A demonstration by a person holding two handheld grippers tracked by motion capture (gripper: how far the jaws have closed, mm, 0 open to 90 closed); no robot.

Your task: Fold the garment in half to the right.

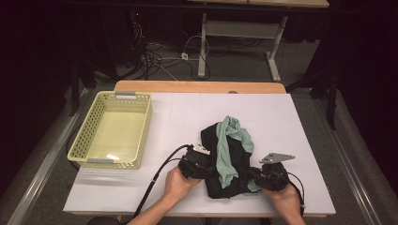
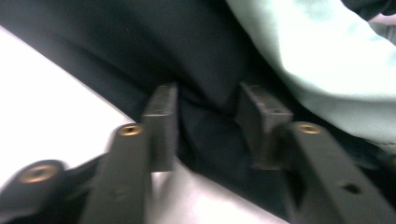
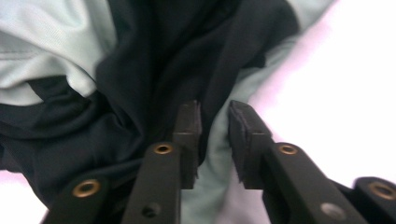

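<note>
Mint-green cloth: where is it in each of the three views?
High view: mint-green cloth draped down the middle of the black garment, centre table.
Left gripper view: upper right, beyond the jaws.
Right gripper view: upper left, with a fold between the jaws.
Shared landmark: the black garment.

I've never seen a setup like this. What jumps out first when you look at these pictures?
A crumpled black and pale green garment lies near the front of the white table, with a hand-held gripper at each side of it. The left gripper has black cloth between its fingers, and the right gripper has pale green cloth between its own. At the table's left stands an empty yellow basket.
</note>
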